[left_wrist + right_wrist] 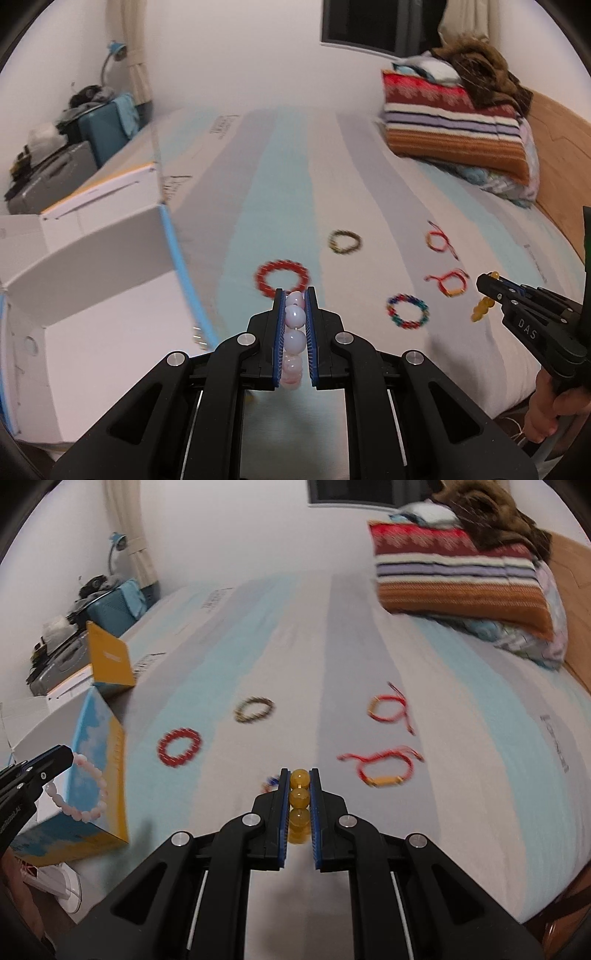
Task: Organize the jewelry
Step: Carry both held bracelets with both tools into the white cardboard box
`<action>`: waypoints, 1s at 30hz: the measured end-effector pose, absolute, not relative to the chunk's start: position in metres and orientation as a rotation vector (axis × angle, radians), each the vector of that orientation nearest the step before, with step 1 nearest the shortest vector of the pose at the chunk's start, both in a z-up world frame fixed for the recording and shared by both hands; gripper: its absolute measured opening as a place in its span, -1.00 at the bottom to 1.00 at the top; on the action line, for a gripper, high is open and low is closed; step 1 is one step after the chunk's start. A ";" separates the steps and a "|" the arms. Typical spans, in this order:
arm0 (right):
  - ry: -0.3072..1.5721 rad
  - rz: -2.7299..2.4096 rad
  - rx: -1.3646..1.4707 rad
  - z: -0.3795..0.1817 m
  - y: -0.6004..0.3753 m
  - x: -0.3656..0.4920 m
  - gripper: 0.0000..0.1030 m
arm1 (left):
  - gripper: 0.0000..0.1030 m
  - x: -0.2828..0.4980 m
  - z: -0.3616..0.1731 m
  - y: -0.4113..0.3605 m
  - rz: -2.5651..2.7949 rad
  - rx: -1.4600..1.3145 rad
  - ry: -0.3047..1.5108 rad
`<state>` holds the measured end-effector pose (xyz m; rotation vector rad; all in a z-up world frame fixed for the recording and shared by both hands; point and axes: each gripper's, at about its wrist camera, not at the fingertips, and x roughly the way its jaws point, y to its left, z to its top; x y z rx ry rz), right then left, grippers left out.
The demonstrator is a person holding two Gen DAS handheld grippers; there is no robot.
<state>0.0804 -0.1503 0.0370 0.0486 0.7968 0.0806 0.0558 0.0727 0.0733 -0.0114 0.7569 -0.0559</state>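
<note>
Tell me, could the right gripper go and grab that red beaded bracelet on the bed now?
Probably not yet: the right gripper is already shut on a yellow bead bracelet. The red beaded bracelet itself lies uncovered.

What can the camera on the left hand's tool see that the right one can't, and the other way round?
Only the left wrist view shows the open white inside of the box and the whole multicoloured bracelet. Only the right wrist view shows the box's blue and yellow outside and the pink bracelet hanging as a full loop from the left gripper. Both show the red bracelet, the dark bracelet and the folded blankets.
</note>
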 end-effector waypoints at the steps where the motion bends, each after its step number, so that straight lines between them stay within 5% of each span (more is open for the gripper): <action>1: 0.792 0.095 0.042 0.042 -0.141 0.083 -0.83 | -0.81 0.055 0.077 0.079 -0.047 -0.015 0.752; 15: 0.722 0.316 -0.073 0.087 0.018 0.093 -0.83 | -0.81 0.029 0.099 0.207 0.178 -0.077 0.731; 30: 0.819 0.534 -0.195 0.043 0.166 0.074 -0.83 | -0.81 -0.011 0.053 0.310 0.354 -0.183 0.822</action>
